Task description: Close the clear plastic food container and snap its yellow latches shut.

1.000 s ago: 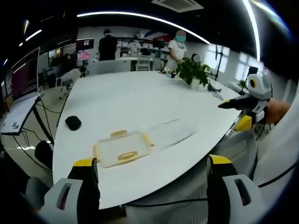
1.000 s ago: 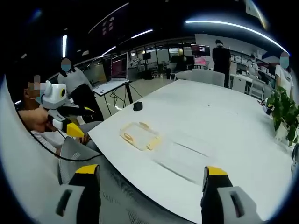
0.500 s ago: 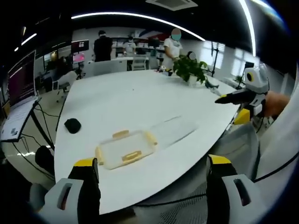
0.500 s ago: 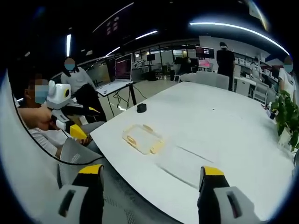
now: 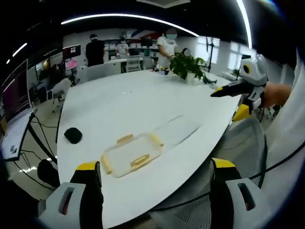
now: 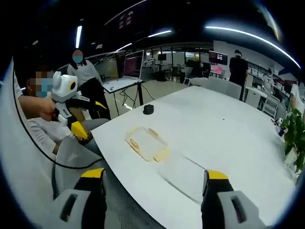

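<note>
Container with three visible yellow latches, both grippers' jaws apart, empty

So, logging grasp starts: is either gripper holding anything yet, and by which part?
Nothing is held. The left gripper and right gripper are both open, short of the container.

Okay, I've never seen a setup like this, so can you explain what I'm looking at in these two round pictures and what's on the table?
A person holds a two-jaw gripper in each hand; a fisheye camera rides on each. The left gripper and the right gripper are both open, holding nothing, back from the white table. Each also appears in the other's view. On the table lie a clear food container with yellow latches, its clear lid flat beside it, a small black object and a potted plant.
</note>
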